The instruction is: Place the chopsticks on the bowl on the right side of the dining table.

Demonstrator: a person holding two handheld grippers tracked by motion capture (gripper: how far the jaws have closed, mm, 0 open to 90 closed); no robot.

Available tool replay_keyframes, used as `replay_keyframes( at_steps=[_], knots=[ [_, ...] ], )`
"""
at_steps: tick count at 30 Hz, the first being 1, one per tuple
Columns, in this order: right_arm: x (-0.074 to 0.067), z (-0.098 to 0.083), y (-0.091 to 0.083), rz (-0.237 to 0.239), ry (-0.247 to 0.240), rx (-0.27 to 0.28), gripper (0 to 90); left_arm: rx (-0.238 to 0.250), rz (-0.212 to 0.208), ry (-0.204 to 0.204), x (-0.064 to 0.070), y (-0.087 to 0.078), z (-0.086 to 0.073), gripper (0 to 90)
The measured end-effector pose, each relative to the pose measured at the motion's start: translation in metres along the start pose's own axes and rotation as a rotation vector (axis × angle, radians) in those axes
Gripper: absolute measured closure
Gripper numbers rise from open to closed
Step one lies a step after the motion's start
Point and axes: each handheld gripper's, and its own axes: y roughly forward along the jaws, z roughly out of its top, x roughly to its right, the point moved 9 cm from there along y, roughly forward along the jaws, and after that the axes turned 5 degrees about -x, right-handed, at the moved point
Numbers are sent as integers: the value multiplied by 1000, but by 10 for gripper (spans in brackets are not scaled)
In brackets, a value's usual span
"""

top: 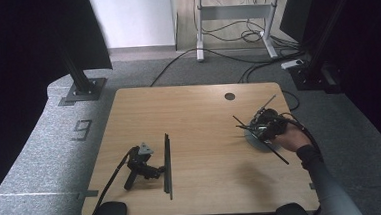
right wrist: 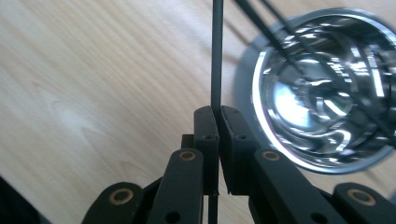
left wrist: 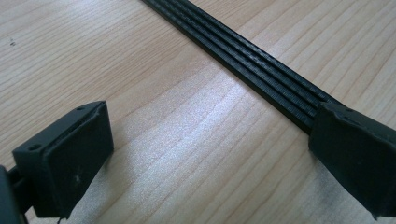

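One black stick (right wrist: 216, 56) we hold pinched in the right gripper (right wrist: 218, 116) beside the steel bowl (right wrist: 327, 93), two already in it; four sticks (top: 167, 164) wait far left by the gaping, idle left gripper (top: 155, 171).

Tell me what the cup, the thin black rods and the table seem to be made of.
Cup: polished metal, likely steel, with mirror-like reflections inside. Rods: matte black, finely ribbed, perhaps plastic or carbon fibre; hard to tell. Table: light wood or wood-look laminate, visible grain, satin sheen.
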Motion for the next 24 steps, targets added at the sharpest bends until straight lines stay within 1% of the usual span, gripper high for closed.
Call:
replay_keyframes(
  at_steps=[3, 6, 8, 11, 17, 24],
  knots=[
    [10, 2, -1, -26, 13, -7, 855, 0, -1, -2, 0, 0, 0, 0],
    [19, 3, 3, -41, 23, -14, 855, 0, -1, -1, 0, 0, 0, 0],
    [24, 4, 8, -53, 20, -22, 855, -2, -1, 1, 0, 0, 0, 0],
    [32, 4, 19, -64, 30, -42, 856, -2, -1, 1, 0, 0, 0, 0],
    [44, 6, 33, -75, 56, -60, 856, -2, -1, 0, 0, 0, 0, 0],
    [52, 3, 44, -81, 73, -74, 855, -2, -1, 1, 0, 0, 0, 0]
  ],
)
